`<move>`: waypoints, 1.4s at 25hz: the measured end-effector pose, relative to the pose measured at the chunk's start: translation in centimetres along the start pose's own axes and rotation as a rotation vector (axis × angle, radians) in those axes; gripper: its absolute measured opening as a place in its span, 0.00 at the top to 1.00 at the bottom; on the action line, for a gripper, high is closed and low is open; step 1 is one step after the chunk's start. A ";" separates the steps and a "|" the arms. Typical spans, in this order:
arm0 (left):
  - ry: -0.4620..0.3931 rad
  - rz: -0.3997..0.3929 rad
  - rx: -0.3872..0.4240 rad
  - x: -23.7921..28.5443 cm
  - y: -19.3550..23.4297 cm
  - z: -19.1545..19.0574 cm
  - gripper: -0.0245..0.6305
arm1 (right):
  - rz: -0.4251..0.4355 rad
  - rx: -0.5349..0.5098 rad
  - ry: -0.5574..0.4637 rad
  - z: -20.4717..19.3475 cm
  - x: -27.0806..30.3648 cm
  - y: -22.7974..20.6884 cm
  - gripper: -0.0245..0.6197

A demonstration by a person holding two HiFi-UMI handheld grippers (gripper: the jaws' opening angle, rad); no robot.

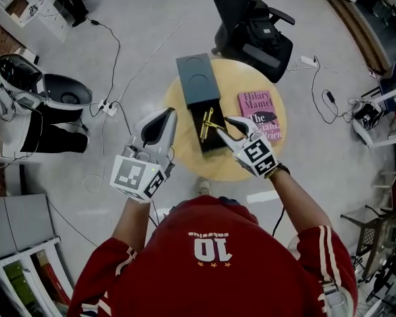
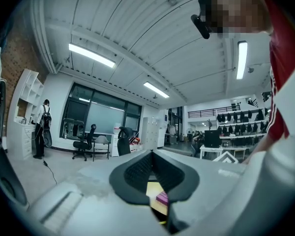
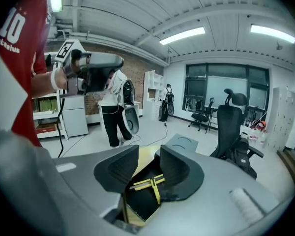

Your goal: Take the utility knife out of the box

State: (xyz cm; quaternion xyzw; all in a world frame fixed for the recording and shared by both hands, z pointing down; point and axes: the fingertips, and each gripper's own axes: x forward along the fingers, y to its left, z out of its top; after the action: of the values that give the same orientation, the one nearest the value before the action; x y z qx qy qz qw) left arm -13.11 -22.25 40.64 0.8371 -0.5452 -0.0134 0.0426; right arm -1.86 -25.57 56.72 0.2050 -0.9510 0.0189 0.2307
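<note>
Right gripper (image 1: 226,128) was open, jaws well apart, nothing clamped. It hovered over the near-right part of the open box (image 1: 210,137) on the round worktop (image 1: 234,78), tilted down towards it.

Knife (image 1: 208,123) was in the box: yellow, lying along the black tray. From the head view it sat just left of the right gripper's tips. In the right gripper view the knife (image 3: 150,183) showed through the gap between the jaws, ahead of them and lower, with the box (image 3: 142,200) under it. The pads were not on it. Contact between a tip and the box rim: couldn't tell, the angle was poor.

Lid (image 1: 198,78) lay on the worktop at the far end of the box, apparently butted against it. Book (image 1: 261,114), pink cover, lay flat to the right of the box, near the right gripper.

Left gripper (image 1: 160,121) was closed, jaws together, empty. It was held about level at the left edge of the worktop, apart from the box. Its own view looked across the room, with only a sliver of the worktop and book (image 2: 162,198) below the jaws.
</note>
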 end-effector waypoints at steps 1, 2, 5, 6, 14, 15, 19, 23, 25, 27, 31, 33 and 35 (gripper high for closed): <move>0.000 0.002 -0.001 0.3 0.2 -0.2 0.96 | 0.011 0.003 0.023 -1.1 0.8 -0.1 0.77; -0.001 0.003 -0.001 0.6 0.5 -0.3 0.96 | 0.022 0.006 0.046 -2.3 1.7 -0.3 0.78; 0.002 0.007 -0.004 1.4 1.1 -0.8 0.96 | 0.049 0.018 0.118 -6.0 4.2 -0.6 0.79; 0.004 0.007 -0.004 1.7 1.2 -0.9 0.96 | 0.057 0.021 0.142 -7.1 5.0 -0.7 0.79; 0.046 0.021 -0.008 3.2 2.3 -2.4 0.96 | 0.117 -0.030 0.294 -12.7 10.9 -1.1 0.81; 0.053 0.023 -0.012 3.3 2.4 -2.7 0.96 | 0.124 -0.040 0.314 -13.2 11.5 -1.1 0.82; 0.071 0.032 -0.031 3.3 3.1 -3.8 0.96 | 0.156 -0.067 0.392 -14.9 13.1 -0.8 0.82; 0.088 0.046 -0.043 3.3 3.6 -4.4 0.96 | 0.177 -0.101 0.466 -16.0 14.2 -0.8 0.82; 0.094 0.052 -0.047 3.3 3.8 -4.7 0.96 | 0.191 -0.113 0.508 -16.7 14.5 -0.7 0.82; 0.095 0.052 -0.050 3.4 3.9 -4.9 0.96 | 0.197 -0.116 0.542 -17.3 14.9 -0.7 0.82; 0.098 0.052 -0.064 3.1 3.7 -5.0 0.96 | 0.192 -0.107 0.589 -17.8 15.2 -0.9 0.82; 0.102 0.048 -0.064 3.0 3.5 -5.2 0.96 | 0.195 -0.129 0.616 -18.1 15.3 -0.9 0.83; 0.102 0.046 -0.062 3.0 3.6 -5.3 0.96 | 0.196 -0.148 0.638 -18.4 15.5 -1.1 0.88</move>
State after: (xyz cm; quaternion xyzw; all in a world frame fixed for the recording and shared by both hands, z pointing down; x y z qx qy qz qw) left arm -14.78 -26.10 46.27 0.8222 -0.5608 0.0133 0.0965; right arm -6.03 -30.02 79.99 0.0793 -0.8450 0.0351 0.5277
